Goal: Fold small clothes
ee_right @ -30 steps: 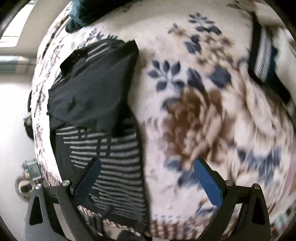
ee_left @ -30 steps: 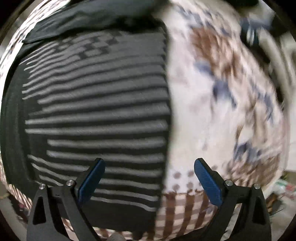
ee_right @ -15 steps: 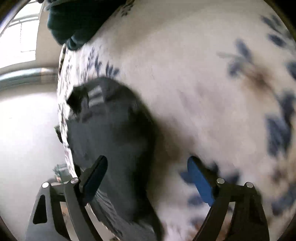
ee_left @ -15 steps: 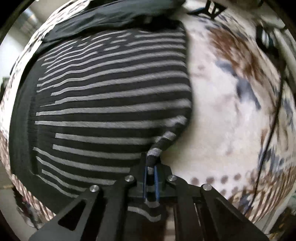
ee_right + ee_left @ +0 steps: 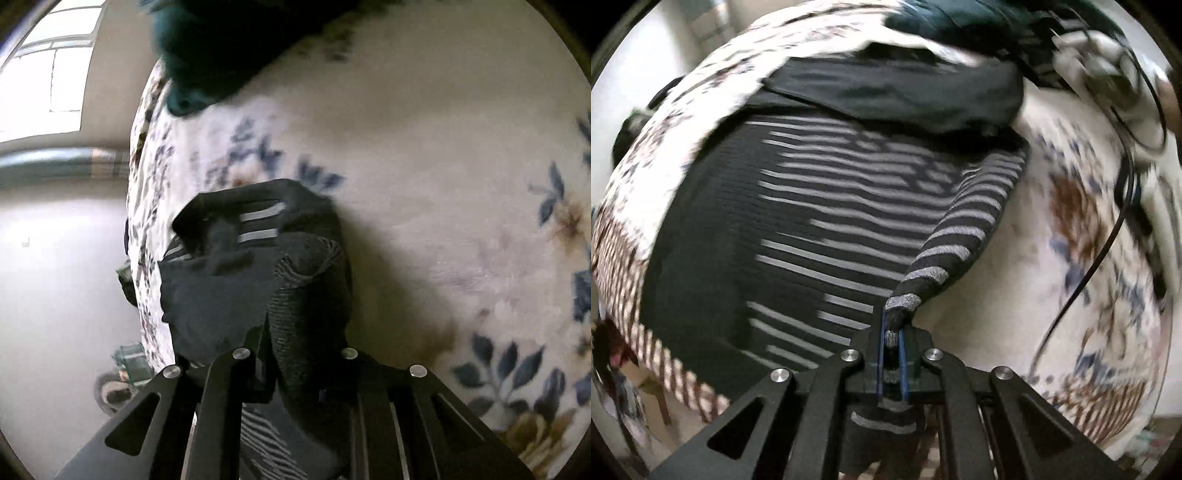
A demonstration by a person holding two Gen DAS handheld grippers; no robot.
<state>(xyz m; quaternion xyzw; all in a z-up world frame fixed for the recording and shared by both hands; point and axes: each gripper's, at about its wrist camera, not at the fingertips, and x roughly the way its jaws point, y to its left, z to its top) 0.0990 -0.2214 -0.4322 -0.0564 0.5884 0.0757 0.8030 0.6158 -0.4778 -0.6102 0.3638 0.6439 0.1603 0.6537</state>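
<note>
Since a second ago, both sets of fingers went from spread wide to closed on cloth, and the striped corner got lifted off the bed.

Left wrist view: the left gripper is clenched tight on a corner of the black striped garment, which pulls up into a twisted ridge while the rest lies flat on the floral blanket. A dark folded part covers its far end, and a black cable runs down the right.

Right wrist view: the right gripper is closing, with dark knit fabric of that garment bunched between the fingers. A teal garment sits farther up the blanket, and a window shows at far left.
</note>
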